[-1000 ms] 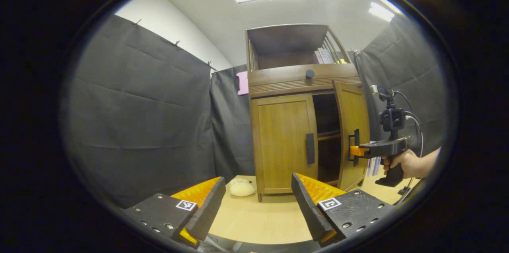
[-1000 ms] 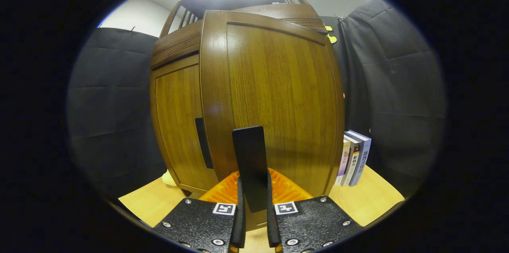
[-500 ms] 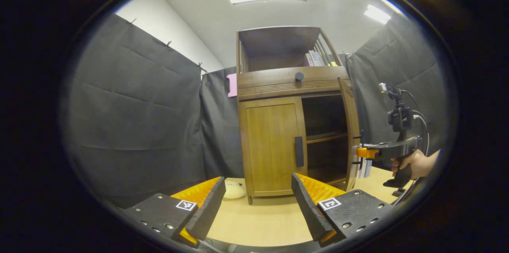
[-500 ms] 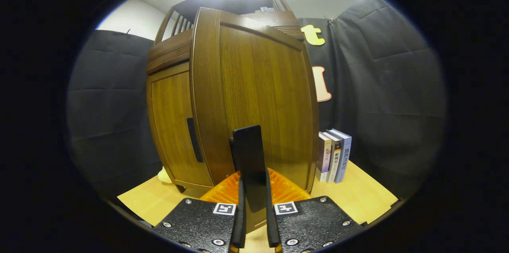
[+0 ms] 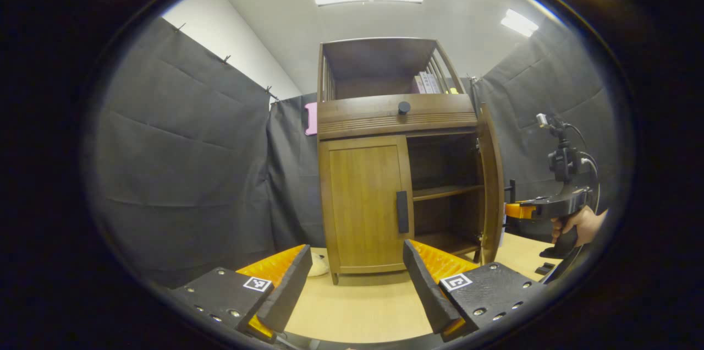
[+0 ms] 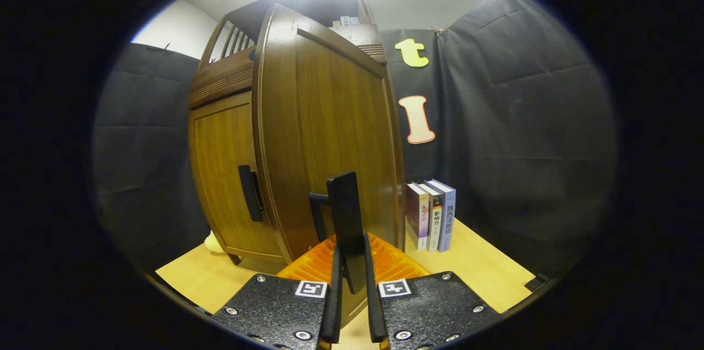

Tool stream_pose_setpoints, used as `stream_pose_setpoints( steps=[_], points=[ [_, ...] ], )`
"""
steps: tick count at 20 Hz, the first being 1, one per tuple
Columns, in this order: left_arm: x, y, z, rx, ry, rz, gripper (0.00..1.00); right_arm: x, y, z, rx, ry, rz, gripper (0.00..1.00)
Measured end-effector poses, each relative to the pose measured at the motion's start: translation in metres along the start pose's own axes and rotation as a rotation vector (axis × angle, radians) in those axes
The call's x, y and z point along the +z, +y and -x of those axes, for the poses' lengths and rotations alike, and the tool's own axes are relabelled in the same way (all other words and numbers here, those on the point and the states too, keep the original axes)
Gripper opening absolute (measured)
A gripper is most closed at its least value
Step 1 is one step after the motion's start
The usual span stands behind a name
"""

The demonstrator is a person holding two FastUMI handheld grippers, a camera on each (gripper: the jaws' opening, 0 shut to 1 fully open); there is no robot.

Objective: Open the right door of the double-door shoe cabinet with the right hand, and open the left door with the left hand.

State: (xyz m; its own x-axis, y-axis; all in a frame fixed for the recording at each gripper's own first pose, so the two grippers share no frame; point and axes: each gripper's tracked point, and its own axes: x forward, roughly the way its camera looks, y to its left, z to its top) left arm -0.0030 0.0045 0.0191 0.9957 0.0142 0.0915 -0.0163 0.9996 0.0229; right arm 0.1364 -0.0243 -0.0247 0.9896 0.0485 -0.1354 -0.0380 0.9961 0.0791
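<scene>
The wooden shoe cabinet [image 5: 385, 119] stands ahead on a light wooden surface. Its left door [image 5: 363, 204] is closed, with a black handle [image 5: 402, 212] at its inner edge. The right door [image 5: 491, 185] is swung wide and shows edge-on, baring the inner shelves. My right gripper [image 5: 514, 211], held by a hand [image 5: 577, 226], is at that door's outer face. In the right gripper view my right gripper [image 6: 350, 289] is shut on the right door's black handle [image 6: 346, 218], in front of the door panel [image 6: 330, 130]. My left gripper [image 5: 355, 284] stands open, well short of the cabinet.
Three books [image 6: 432, 215] stand upright on the surface to the right of the cabinet. A pale plush toy [image 5: 316, 266] lies at the cabinet's left foot. The top shelf holds more books [image 5: 426, 83]. A drawer with a round knob [image 5: 404, 108] sits above the doors.
The right door has swung further open, from half open to wide open, with my right gripper holding its handle and moving right. My left gripper stays open and has shifted slightly.
</scene>
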Motion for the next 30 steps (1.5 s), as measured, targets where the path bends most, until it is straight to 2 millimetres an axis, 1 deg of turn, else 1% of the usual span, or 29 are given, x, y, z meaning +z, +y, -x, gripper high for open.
stream_pose_setpoints(
  steps=[3, 5, 6, 7, 8, 12, 14, 15, 16, 17, 19, 20, 21, 22, 23, 24, 26, 27, 28, 29, 30],
  points=[
    [0.0, -0.001, 0.0, -0.013, 0.01, 0.008, 0.95, -0.004, -0.023, 0.004, -0.061, 0.013, -0.026, 0.2],
    [0.0, -0.001, -0.001, -0.021, 0.018, 0.009, 0.95, 0.001, -0.04, 0.006, -0.107, -0.001, -0.037, 0.19],
    [-0.001, -0.002, -0.001, -0.026, 0.019, 0.011, 0.95, 0.003, -0.047, 0.007, -0.125, -0.006, -0.039, 0.17],
    [0.0, -0.003, -0.001, -0.032, 0.018, 0.014, 0.95, 0.004, -0.053, 0.012, -0.137, -0.014, -0.038, 0.06],
    [0.0, -0.003, -0.002, -0.04, 0.016, 0.017, 0.95, 0.004, -0.058, 0.014, -0.143, -0.015, -0.038, 0.13],
    [-0.001, -0.005, -0.002, -0.064, 0.025, 0.016, 0.95, 0.004, -0.081, 0.026, -0.186, -0.025, -0.012, 0.13],
    [-0.001, -0.006, -0.004, -0.077, 0.03, 0.022, 0.95, 0.005, -0.088, 0.033, -0.194, -0.03, -0.005, 0.18],
    [0.0, -0.007, -0.005, -0.085, 0.036, 0.027, 0.95, 0.006, -0.092, 0.036, -0.202, -0.033, 0.005, 0.17],
    [-0.001, -0.007, -0.005, -0.092, 0.042, 0.033, 0.95, 0.007, -0.099, 0.039, -0.218, -0.04, 0.018, 0.23],
    [-0.002, -0.007, -0.007, -0.099, 0.047, 0.037, 0.95, 0.009, -0.106, 0.043, -0.238, -0.05, 0.029, 0.25],
    [-0.002, -0.01, -0.012, -0.115, 0.049, 0.043, 0.95, 0.012, -0.117, 0.051, -0.267, -0.064, 0.036, 0.39],
    [-0.002, -0.011, -0.017, -0.124, 0.049, 0.041, 0.95, 0.013, -0.122, 0.055, -0.28, -0.067, 0.038, 0.45],
    [0.0, -0.013, -0.021, -0.131, 0.047, 0.038, 0.95, 0.013, -0.13, 0.057, -0.297, -0.068, 0.039, 0.53],
    [0.001, -0.017, -0.029, -0.136, 0.044, 0.032, 1.0, 0.013, -0.139, 0.061, -0.318, -0.072, 0.041, 0.55],
    [0.005, -0.02, -0.036, -0.137, 0.04, 0.027, 1.0, 0.014, -0.147, 0.062, -0.339, -0.075, 0.041, 0.61],
    [0.008, -0.024, -0.046, -0.14, 0.036, 0.025, 0.98, 0.014, -0.154, 0.063, -0.356, -0.078, 0.041, 0.64],
    [0.011, -0.028, -0.064, -0.147, 0.031, 0.027, 0.94, 0.012, -0.154, 0.063, -0.335, -0.065, 0.022, 0.69],
    [0.013, -0.029, -0.076, -0.15, 0.028, 0.029, 0.92, 0.012, -0.156, 0.065, -0.343, -0.059, 0.018, 0.78],
    [0.017, -0.032, -0.092, -0.154, 0.025, 0.03, 0.89, 0.015, -0.158, 0.068, -0.353, -0.063, 0.017, 0.82],
    [0.021, -0.032, -0.107, -0.155, 0.02, 0.029, 0.89, 0.018, -0.155, 0.07, -0.347, -0.071, 0.01, 0.88],
    [0.023, -0.034, -0.123, -0.153, 0.016, 0.028, 0.95, 0.022, -0.15, 0.074, -0.331, -0.076, -0.001, 0.9]
  ],
)
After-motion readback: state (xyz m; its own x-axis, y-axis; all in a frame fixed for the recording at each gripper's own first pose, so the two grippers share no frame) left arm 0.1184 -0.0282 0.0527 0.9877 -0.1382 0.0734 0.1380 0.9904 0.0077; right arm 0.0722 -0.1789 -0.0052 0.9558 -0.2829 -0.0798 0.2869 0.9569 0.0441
